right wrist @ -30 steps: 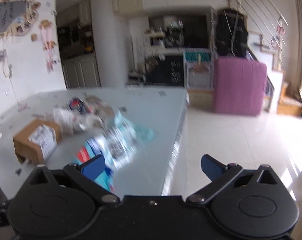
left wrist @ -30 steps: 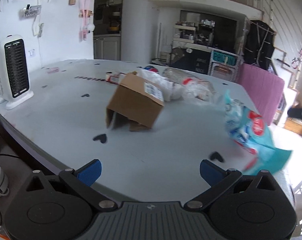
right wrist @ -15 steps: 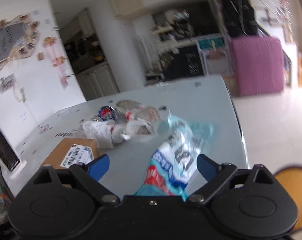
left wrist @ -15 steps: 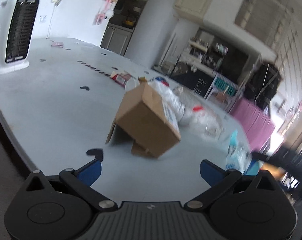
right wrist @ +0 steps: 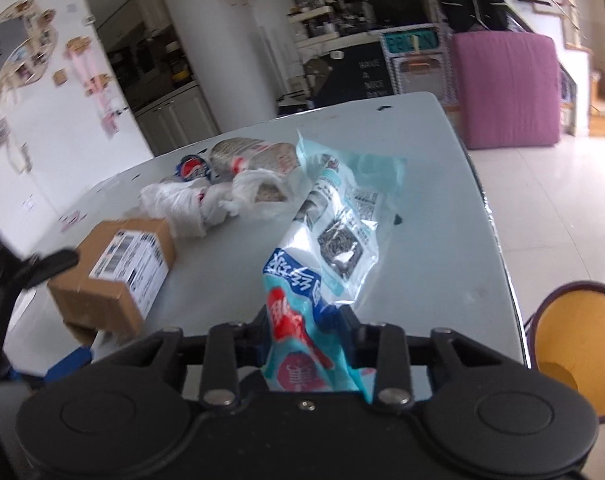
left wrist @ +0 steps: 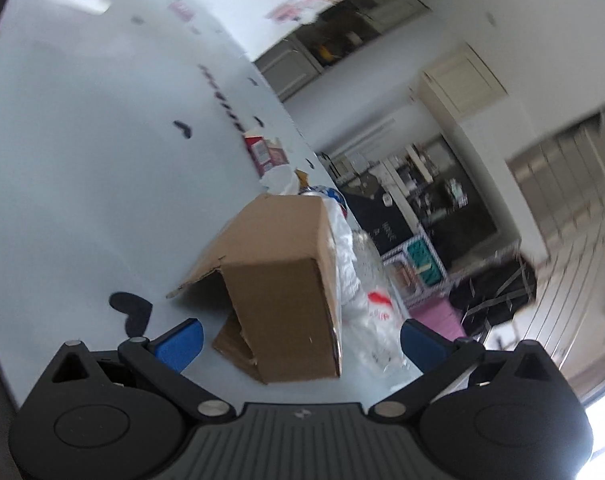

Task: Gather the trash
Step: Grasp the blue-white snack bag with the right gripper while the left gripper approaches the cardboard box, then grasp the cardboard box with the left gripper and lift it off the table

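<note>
Trash: spread over the far middle of a pale grey table (right wrist: 442,240); one piece is held at the near right edge.
Table: its right edge curves close past the held wrapper; bare surface runs from wrapper to edge and on to the far corner. Left of the box, the left view shows a wide bare stretch with small black marks.
Box (left wrist: 278,280): brown cardboard, flaps open toward the table, lying just ahead of the left gripper; its labelled side (right wrist: 130,256) faces the right view.
Wrapper (right wrist: 326,240): blue, red and white plastic bag, sticking up and forward, well apart from the box.
Bags (right wrist: 206,196): crumpled white and clear plastic, touching the box's far side.
Right gripper (right wrist: 306,320): fingers pressed together, clamping the wrapper's lower end.
Left gripper (left wrist: 298,340): blue fingers (left wrist: 180,342) wide apart, the box's near corner between them, not touching.
Bin (right wrist: 574,344): orange inside, on the floor just right of the table edge.
</note>
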